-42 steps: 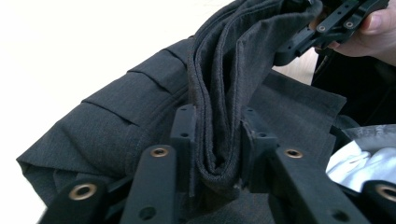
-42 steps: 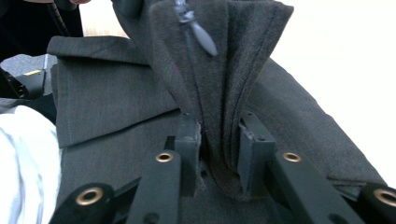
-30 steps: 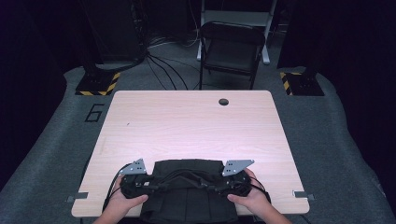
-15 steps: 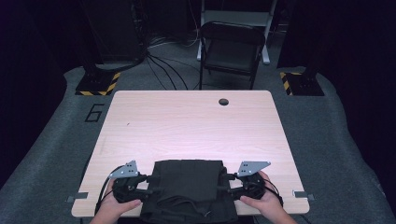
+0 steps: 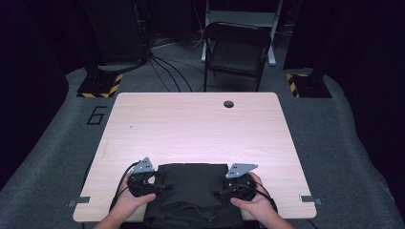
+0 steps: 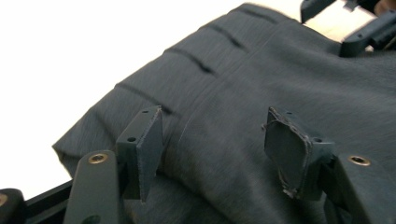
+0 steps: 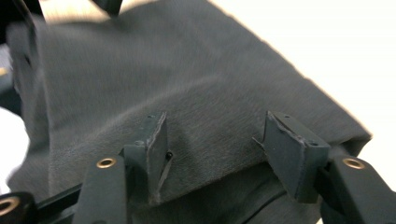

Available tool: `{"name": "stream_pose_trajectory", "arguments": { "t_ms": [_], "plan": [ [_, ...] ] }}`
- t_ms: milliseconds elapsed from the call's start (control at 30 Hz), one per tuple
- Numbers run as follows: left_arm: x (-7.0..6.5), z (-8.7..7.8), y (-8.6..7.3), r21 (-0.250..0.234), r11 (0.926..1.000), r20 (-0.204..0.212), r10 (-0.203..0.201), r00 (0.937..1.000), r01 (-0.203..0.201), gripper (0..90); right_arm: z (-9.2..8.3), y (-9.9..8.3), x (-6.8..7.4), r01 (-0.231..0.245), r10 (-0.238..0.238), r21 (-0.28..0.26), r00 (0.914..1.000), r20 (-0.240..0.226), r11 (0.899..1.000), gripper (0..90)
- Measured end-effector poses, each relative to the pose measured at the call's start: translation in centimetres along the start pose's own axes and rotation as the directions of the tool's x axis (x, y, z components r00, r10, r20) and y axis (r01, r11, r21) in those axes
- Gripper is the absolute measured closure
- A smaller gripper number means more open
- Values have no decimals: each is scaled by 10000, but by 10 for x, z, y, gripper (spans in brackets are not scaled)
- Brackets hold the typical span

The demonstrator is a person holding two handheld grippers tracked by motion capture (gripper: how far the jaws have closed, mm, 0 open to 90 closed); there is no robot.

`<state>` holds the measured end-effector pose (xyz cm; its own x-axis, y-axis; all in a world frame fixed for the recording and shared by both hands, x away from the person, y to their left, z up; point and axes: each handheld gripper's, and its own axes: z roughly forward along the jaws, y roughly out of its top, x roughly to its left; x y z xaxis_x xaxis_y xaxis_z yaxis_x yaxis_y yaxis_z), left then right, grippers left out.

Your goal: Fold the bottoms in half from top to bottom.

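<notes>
Both jaws just opened: left gripper [image 5: 160, 187] and right gripper [image 5: 220, 192] released the dark cloth [image 5: 193, 191], now flatter at the tabletop's [image 5: 200, 129] near edge.

cloth [image 5: 193, 191] on the tabletop [image 5: 200, 129] at its near edge, left hand-held gripper [image 5: 155, 187] at its left side, right hand-held gripper [image 5: 224, 192] at its right, chair [image 5: 236, 50] behind the tabletop

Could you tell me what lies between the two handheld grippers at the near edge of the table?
In the high view, a folded dark grey cloth garment fills the stretch between the left gripper and the right gripper, both open at its sides.
</notes>
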<state>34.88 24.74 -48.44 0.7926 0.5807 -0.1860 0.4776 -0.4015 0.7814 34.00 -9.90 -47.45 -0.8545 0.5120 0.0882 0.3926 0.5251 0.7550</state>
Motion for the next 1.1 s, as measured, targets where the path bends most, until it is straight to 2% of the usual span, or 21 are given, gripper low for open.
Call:
{"name": "stream_pose_trajectory", "arguments": {
  "t_ms": [167, 200, 267, 300, 367, 400, 567, 667, 767, 833, 933, 1000, 1100],
  "plan": [
    [1, 6, -12, 357, 9994, -255, -12, 9997, 21, 345, 11, -12, 5, 535, -550, 711, 9983, 204, 9960, 367],
    [2, 7, -15, 386, 9992, -296, -74, 9995, 86, 339, 12, -13, 5, 446, -469, 844, 9986, 255, 9954, 366],
    [3, 9, -17, 545, 9983, -224, -191, 9996, 203, 325, 14, -15, 4, 376, -395, 706, 9989, 255, 9968, 362],
    [4, 10, -19, 579, 9981, -253, -211, 9995, 225, 321, 14, -15, 3, 331, -351, 800, 9991, 234, 9962, 360],
    [5, 11, -20, 620, 9977, -234, -270, 9994, 284, 312, 16, -17, 3, 9, -22, 813, 9999, 168, 9967, 354],
    [5, 13, -21, 619, 9978, -277, -223, 9994, 240, 310, 16, -18, 1, 34, -48, 852, 9999, 159, 9964, 351],
    [5, 17, -23, 746, 9972, -329, -31, 9995, 55, 308, 19, -21, -4, -449, 453, 783, 9990, -32, 9959, 345],
    [5, 18, -23, 750, 9972, -356, -12, 9994, 38, 310, 20, -24, -8, -706, 724, 777, 9972, -199, 9945, 337],
    [5, 19, -24, 722, 9974, -366, 5, 9993, 22, 312, 23, -24, -12, -899, 912, 937, 9958, -100, 9915, 260],
    [5, 19, -23, 715, 9974, -404, -76, 9992, 105, 315, 24, -25, -14, -1328, 1356, 1011, 9905, -214, 9860, 259],
    [6, 20, -23, 666, 9976, -417, -141, 9990, 168, 322, 25, -22, -15, -1237, 1263, 1006, 9918, -196, 9872, 268],
    [8, 20, -21, 748, 9971, -443, -124, 9989, 157, 326, 26, -20, -15, -910, 925, 950, 9957, -112, 9913, 275],
    [11, 22, -19, 703, 9972, -500, -214, 9985, 249, 330, 28, -17, -17, -934, 954, 1065, 9953, -136, 9899, 279]
  ]
}}
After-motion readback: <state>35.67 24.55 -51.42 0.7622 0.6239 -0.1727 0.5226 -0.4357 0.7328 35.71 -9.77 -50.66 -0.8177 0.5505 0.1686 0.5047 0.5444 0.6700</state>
